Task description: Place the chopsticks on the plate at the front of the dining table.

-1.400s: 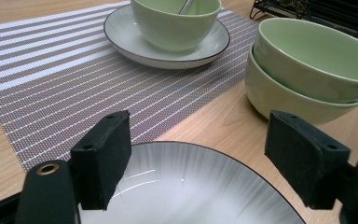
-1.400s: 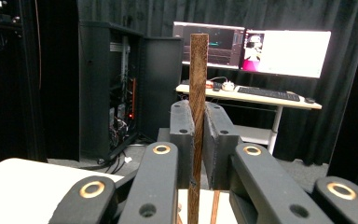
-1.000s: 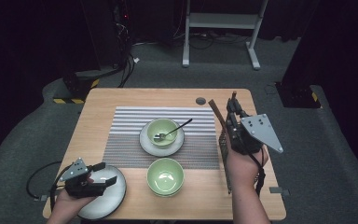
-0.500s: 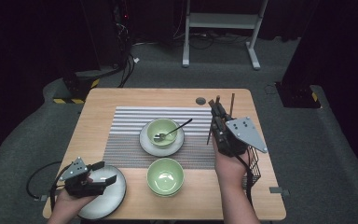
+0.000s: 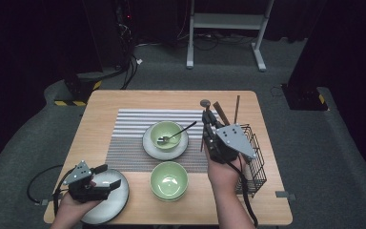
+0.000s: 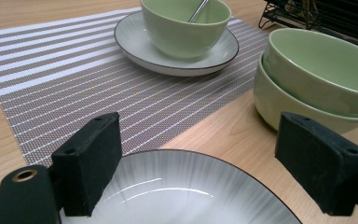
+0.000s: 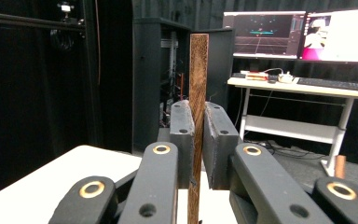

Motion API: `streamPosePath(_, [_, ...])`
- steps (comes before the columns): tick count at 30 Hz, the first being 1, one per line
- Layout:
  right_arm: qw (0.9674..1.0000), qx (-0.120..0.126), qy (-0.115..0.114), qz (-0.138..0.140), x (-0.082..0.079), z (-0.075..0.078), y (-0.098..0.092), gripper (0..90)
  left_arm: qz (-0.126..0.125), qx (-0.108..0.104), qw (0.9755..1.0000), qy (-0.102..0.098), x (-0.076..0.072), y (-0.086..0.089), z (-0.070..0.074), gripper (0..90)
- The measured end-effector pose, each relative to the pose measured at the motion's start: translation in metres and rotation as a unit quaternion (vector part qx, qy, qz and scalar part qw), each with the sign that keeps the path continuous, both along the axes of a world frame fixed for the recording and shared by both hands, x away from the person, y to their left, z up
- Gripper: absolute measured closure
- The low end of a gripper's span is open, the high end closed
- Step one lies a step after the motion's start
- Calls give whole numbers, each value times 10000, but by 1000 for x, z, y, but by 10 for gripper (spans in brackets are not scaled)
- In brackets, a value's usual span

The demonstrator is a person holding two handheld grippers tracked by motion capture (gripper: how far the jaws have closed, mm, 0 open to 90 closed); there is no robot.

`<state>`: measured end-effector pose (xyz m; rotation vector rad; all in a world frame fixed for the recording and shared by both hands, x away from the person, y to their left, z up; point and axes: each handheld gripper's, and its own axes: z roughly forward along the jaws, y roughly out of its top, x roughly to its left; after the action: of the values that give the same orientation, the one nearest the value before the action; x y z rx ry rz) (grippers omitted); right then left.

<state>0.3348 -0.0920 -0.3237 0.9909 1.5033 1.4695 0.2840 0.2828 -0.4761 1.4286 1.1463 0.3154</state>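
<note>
High view. The right gripper (image 5: 210, 125) stands right of the striped grey placemat (image 5: 133, 131), its jaws pinched on a dark wooden chopstick (image 5: 203, 128) held nearly upright; a black wire basket (image 5: 252, 162) with further wooden utensils sits just right of it. The left gripper (image 5: 106, 179) rests over a grey round plate (image 5: 112, 202) at the near left corner.

Left gripper view. Its jaws have just been opening and now stand spread over the plate's far rim, pressing nothing.

Right gripper view. The pads (image 7: 182, 135) clamp the chopstick (image 7: 198, 84) vertically.

Judged step: carrying the chopstick toward the place setting. Next, lower it and lay it flat beside the green bowl on its saucer (image 5: 166, 135).
</note>
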Motion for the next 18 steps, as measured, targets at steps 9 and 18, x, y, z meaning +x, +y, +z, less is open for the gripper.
streamPosePath(9, [9999,-28,4,160,2,-11,10,830,-3,-11,10000,-49,4,-5,3,146])
streamPosePath(18, [9994,-82,103,330,6,-18,21,829,13,-16,10000,-8,15,-13,10,155])
